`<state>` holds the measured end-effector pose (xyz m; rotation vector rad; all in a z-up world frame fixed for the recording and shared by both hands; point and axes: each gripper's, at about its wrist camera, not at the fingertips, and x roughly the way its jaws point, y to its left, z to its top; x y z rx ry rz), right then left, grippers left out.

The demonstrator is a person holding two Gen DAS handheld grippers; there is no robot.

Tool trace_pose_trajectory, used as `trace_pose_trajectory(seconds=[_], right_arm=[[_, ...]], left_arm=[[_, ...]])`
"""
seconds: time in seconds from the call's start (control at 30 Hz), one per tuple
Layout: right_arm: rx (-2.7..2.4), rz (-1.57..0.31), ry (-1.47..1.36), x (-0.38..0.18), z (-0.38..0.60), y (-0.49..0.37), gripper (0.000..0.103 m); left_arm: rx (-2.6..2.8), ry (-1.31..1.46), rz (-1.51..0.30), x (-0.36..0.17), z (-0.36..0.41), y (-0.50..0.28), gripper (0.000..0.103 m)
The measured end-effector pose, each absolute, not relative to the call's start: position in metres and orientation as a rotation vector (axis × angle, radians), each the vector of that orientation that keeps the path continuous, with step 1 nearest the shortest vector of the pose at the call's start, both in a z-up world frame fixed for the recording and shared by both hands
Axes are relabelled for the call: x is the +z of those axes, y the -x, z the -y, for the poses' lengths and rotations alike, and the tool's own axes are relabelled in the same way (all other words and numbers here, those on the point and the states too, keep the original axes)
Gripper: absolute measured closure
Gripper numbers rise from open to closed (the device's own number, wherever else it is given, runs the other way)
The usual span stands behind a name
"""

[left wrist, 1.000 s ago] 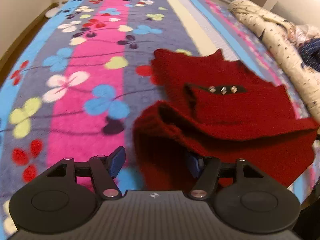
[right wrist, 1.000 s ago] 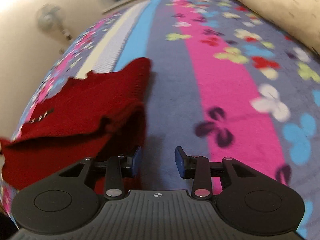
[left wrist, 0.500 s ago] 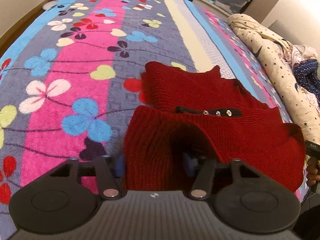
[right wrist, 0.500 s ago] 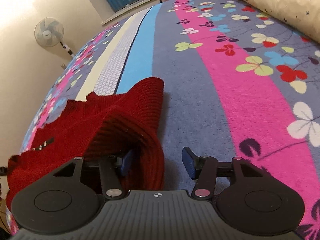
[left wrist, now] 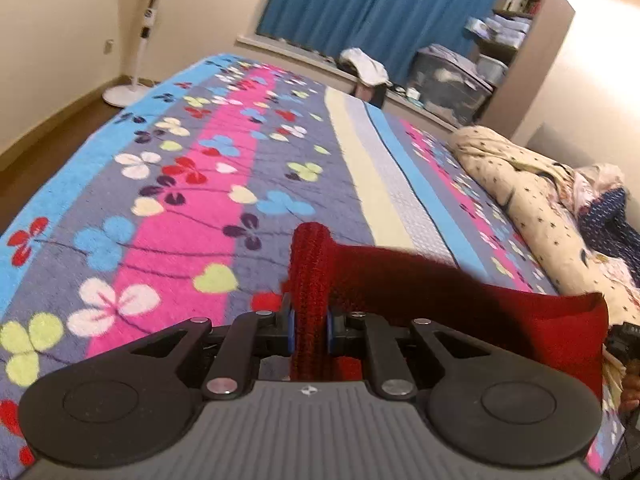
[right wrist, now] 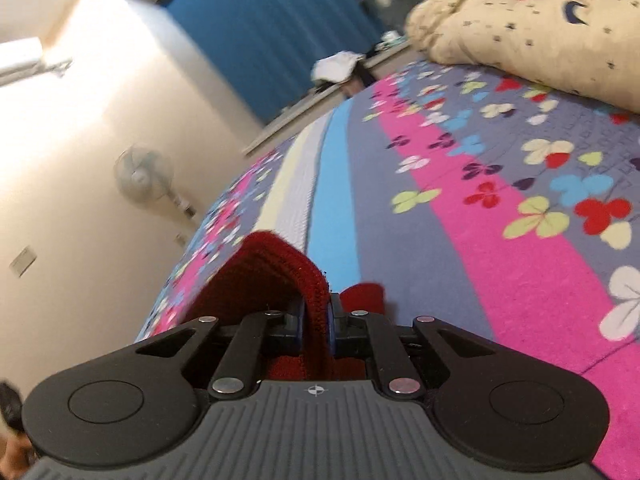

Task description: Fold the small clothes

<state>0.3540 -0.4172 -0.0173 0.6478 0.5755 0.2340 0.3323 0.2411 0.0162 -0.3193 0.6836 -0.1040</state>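
Observation:
A small red knitted sweater [left wrist: 460, 304] is held up off the flowered bedspread [left wrist: 224, 184]. My left gripper [left wrist: 310, 330] is shut on one edge of it; the knit sticks up between the jaws and stretches off to the right. In the right wrist view my right gripper [right wrist: 318, 326] is shut on another edge of the red sweater [right wrist: 256, 276], which arches up to the left of the jaws. Most of the garment hangs below the grippers, out of sight.
A cream star-print duvet [left wrist: 532, 200] is bunched along the bed's right side; it also shows in the right wrist view [right wrist: 520, 28]. A standing fan [left wrist: 148, 20] is by the wall. Blue curtains [left wrist: 376, 4] and storage boxes [left wrist: 448, 80] lie beyond the bed.
Both grippers were open at the sweater's near edge; they have closed on it and lifted it off the bed, tilting the views up toward the room.

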Motion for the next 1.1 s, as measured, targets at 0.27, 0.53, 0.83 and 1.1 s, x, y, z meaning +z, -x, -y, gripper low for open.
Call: trace_pose_trajectory(seconds=[0.27, 0.53, 0.83, 1.1], right_arm=[[0.176, -0.545, -0.63, -0.017, 0.402, -0.375, 0.092], [0.11, -0.477, -0.526, -0.011, 0.388, -0.388, 0.093], [0.073, -0.495, -0.483, -0.019, 0.381, -0.4, 0.092], [0.04, -0.548, -0.469, -0.029, 0.378, -0.408, 0.092]], left_arm=[[-0.062, 0.294, -0.597, 0.018, -0.241, -0.342, 0.089], [-0.035, 0.279, -0.556, 0.007, -0.239, -0.368, 0.089], [-0.021, 0.27, -0.579, -0.016, -0.239, -0.393, 0.089], [-0.006, 0.263, -0.597, -0.026, -0.238, -0.403, 0.089]])
